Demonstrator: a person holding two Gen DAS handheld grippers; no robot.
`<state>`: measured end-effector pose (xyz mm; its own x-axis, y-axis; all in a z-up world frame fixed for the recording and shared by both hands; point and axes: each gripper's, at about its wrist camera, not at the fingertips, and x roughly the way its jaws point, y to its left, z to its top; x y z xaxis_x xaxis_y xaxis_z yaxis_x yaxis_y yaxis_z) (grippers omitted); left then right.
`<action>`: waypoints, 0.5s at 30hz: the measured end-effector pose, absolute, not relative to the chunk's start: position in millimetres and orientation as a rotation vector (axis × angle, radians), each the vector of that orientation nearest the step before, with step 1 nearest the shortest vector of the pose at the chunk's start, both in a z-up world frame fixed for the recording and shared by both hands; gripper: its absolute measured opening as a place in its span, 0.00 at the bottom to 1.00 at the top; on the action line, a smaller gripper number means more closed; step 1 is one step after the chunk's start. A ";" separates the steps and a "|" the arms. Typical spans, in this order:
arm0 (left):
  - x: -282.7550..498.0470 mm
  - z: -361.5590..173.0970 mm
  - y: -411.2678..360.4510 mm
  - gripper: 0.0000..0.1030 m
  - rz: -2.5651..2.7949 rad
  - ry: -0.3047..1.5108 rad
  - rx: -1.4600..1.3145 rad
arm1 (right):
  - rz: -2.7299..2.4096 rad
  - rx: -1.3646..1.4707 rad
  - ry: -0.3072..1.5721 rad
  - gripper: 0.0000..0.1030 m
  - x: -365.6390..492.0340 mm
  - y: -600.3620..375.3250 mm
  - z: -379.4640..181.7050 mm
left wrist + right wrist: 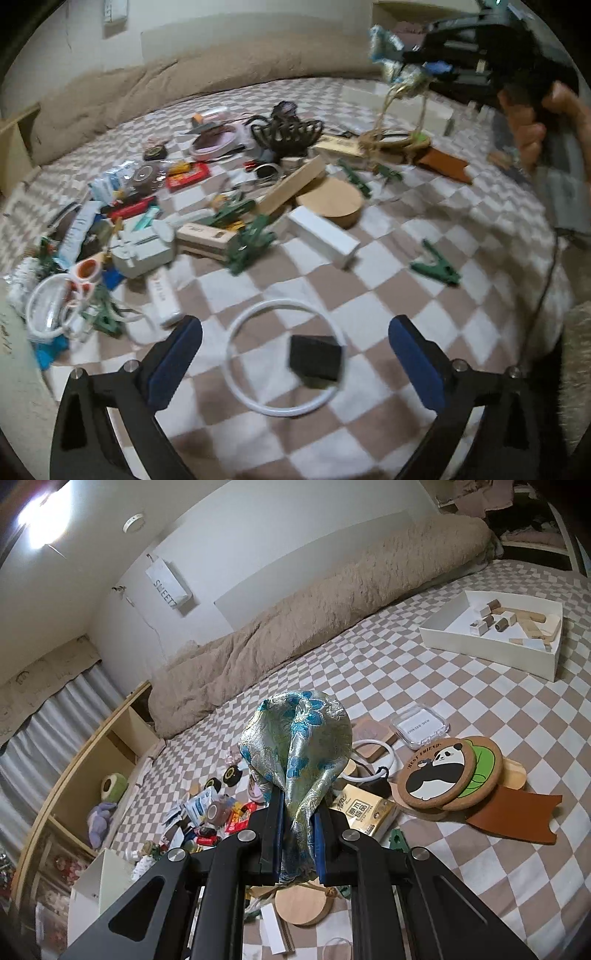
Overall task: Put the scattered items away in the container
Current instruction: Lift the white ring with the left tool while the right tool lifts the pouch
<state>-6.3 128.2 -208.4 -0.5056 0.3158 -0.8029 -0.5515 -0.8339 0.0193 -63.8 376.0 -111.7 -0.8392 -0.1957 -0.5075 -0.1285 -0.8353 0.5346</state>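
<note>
Big checkered blanket point(424, 258) under a pile of small things. White box point(491, 653) far off at the back with wood blocks inside. Right gripper point(298, 827) squeezed tight on a shiny cloth pouch point(295, 738); left gripper point(295, 354) wide open over a white ring point(236, 376) and a small black block point(315, 357), holding nothing.

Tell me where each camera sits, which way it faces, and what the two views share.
Left wrist: on the left gripper, open, angled down at a white ring and black block on the checkered bedspread; the person's other hand shows.
Right wrist: on the right gripper, shut on a brocade pouch, facing the white container.
Shared: the bedspread, the pouch, the clutter.
</note>
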 end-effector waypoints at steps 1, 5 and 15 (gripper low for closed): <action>-10.2 -213.3 127.7 0.99 2.327 0.382 -1.183 | -2.842 0.871 -0.890 0.14 -62.6 375.5 -110.4; -16.0 -232.0 131.7 0.99 2.308 0.449 -1.257 | -2.849 0.823 -0.895 0.14 -56.6 375.2 -103.0; -21.1 -241.9 130.5 0.87 2.261 0.380 -1.315 | -2.842 0.731 -0.861 0.14 -42.9 366.0 -85.0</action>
